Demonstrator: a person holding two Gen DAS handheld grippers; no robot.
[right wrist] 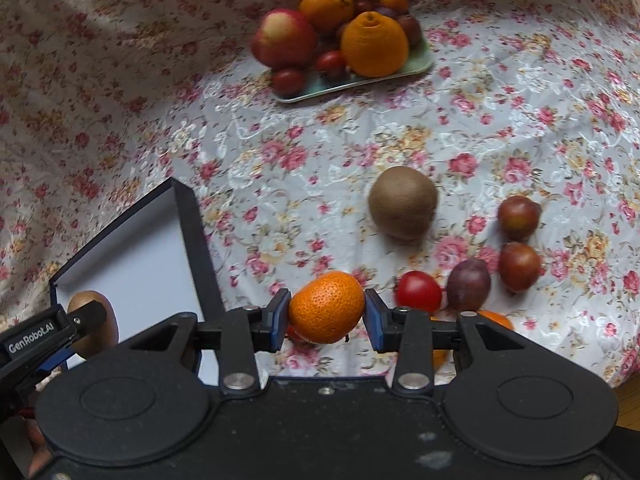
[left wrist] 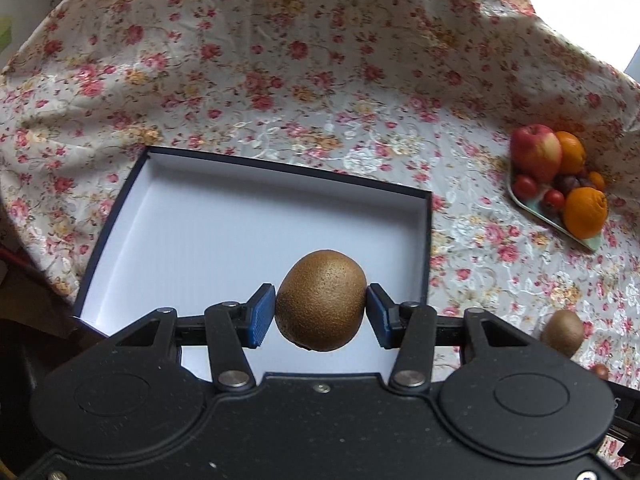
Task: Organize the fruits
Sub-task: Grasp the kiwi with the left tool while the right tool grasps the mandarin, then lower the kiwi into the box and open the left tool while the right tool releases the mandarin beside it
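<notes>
My left gripper point(left wrist: 321, 311) is shut on a brown kiwi point(left wrist: 321, 299), held above the near part of an open dark-edged box with a white inside point(left wrist: 224, 220). My right gripper point(right wrist: 326, 311) is shut on a small orange mandarin point(right wrist: 326, 306), just right of that box point(right wrist: 140, 236). The left gripper with its kiwi point(right wrist: 94, 326) shows at the lower left of the right wrist view. A second kiwi point(right wrist: 402, 202) lies on the floral cloth. Near it lie a red tomato point(right wrist: 418, 291) and three dark plums point(right wrist: 519, 266).
A pale green tray point(right wrist: 348, 82) at the back holds an apple point(right wrist: 284, 38), oranges point(right wrist: 374, 44) and small red fruits. In the left wrist view that tray point(left wrist: 532, 204) sits far right. The floral cloth point(left wrist: 280, 60) rises in folds behind.
</notes>
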